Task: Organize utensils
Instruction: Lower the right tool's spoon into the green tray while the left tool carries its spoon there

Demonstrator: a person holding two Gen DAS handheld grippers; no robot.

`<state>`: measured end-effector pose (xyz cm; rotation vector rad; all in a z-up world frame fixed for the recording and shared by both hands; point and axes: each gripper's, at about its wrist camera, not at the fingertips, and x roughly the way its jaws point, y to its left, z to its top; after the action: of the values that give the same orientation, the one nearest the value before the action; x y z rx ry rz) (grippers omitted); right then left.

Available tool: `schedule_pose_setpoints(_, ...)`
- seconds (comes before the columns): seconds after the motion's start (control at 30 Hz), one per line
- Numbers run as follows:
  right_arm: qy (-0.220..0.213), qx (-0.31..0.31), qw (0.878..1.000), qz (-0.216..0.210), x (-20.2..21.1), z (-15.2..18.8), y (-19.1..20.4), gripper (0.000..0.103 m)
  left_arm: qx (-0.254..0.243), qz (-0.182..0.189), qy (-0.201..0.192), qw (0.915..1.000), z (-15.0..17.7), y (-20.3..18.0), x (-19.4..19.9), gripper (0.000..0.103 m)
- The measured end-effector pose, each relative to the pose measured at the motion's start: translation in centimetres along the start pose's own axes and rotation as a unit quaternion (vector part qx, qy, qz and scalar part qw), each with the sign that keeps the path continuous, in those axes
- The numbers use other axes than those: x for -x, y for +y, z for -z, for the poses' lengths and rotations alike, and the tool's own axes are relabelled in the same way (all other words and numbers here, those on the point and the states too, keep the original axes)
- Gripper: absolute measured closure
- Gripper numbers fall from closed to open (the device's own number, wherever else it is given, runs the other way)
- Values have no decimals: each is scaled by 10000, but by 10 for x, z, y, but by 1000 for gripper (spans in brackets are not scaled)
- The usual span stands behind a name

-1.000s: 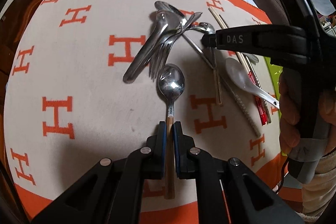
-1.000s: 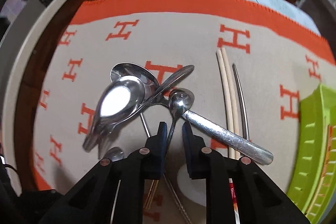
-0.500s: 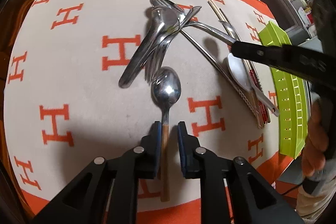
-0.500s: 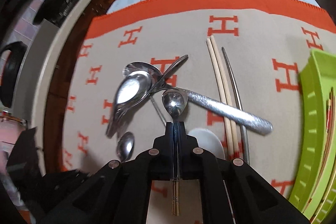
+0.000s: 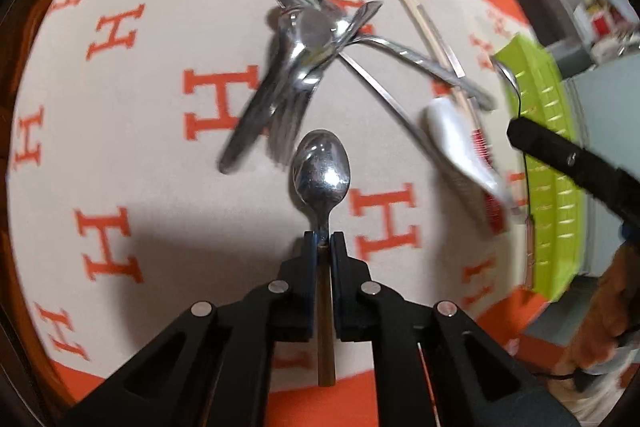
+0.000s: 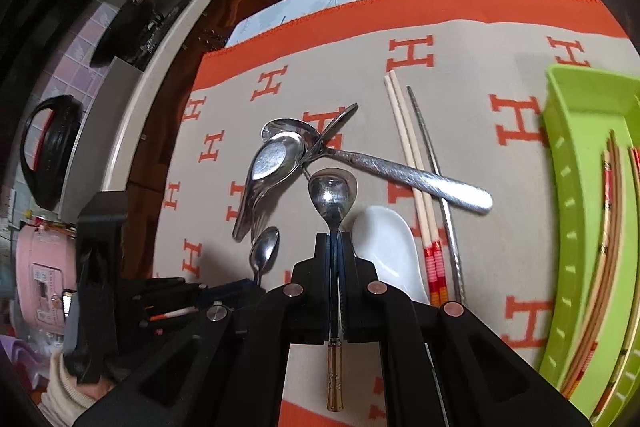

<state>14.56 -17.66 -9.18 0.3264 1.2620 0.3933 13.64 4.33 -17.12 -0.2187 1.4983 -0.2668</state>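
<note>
While the left claw [image 5: 324, 241] grips a small spoon [image 5: 322, 173], the right claw [image 6: 334, 241] clamps a gold-tipped spoon [image 6: 332, 191], green tray [image 6: 568, 163] at three o'clock.

right claw [image 6: 333, 241] | clamps spoon [image 6: 331, 193] | above cloth [image 6: 480, 75]
</note>
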Motion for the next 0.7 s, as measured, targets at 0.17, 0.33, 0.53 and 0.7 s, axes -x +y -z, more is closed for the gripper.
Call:
schedule_pose_setpoints(0.17,-337,-185,9993,-19,42,11,-23,100,59,480,-290,9984,22,-10,32,99)
schedule_pose_setpoints(0.33,-699,-367,9966,251,91,26,-62,100,-136,907,-624,9938,18,-60,49,99)
schedule_pose_setpoints(0.53,-986,-286,9852,1369,133,44,-111,100,-318,1274,-756,9885,12,-128,43,99)
schedule_pose_setpoints(0.7,-826,-254,9819,1683,139,56,-145,100,-560,1210,-580,9894,4,-181,20,99)
